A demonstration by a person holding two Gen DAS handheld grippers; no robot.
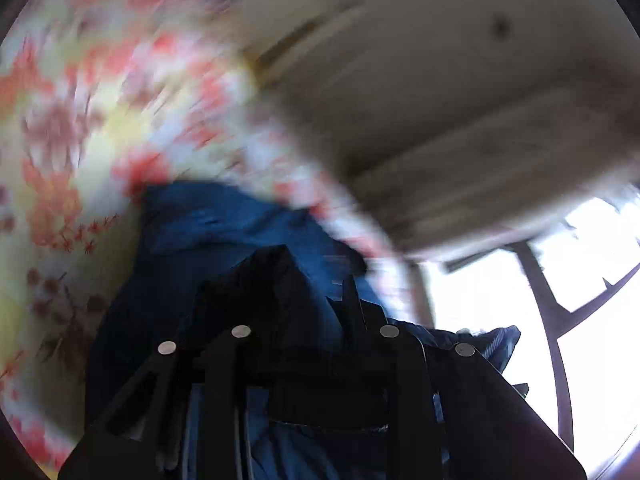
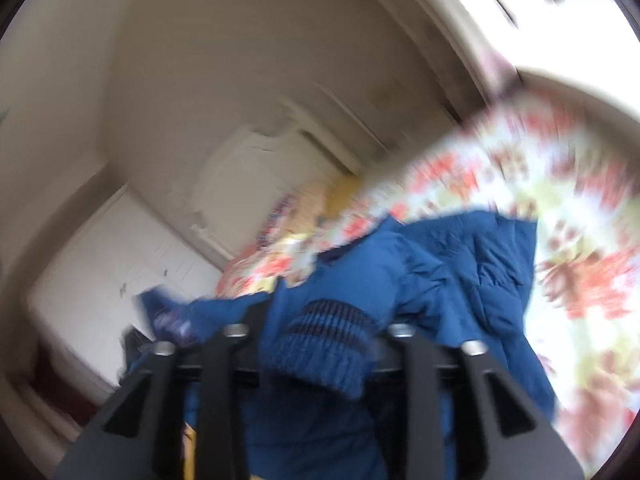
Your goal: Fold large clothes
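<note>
Because the blue padded jacket is quilted and bulky, expect it to be soft, compressible and smooth-shelled, so thin pinches may slip. In the right wrist view, lower centre, the right gripper has its jaws part-way apart around the ribbed knit cuff; whether the pads press on it cannot be told. The cuff is the firmer, grippier hold. In the left wrist view, lower centre, the left gripper has its jaws drawn narrow on a dark fold of the jacket. Farther off, the jacket body lies on the floral bedspread, upper right.
</note>
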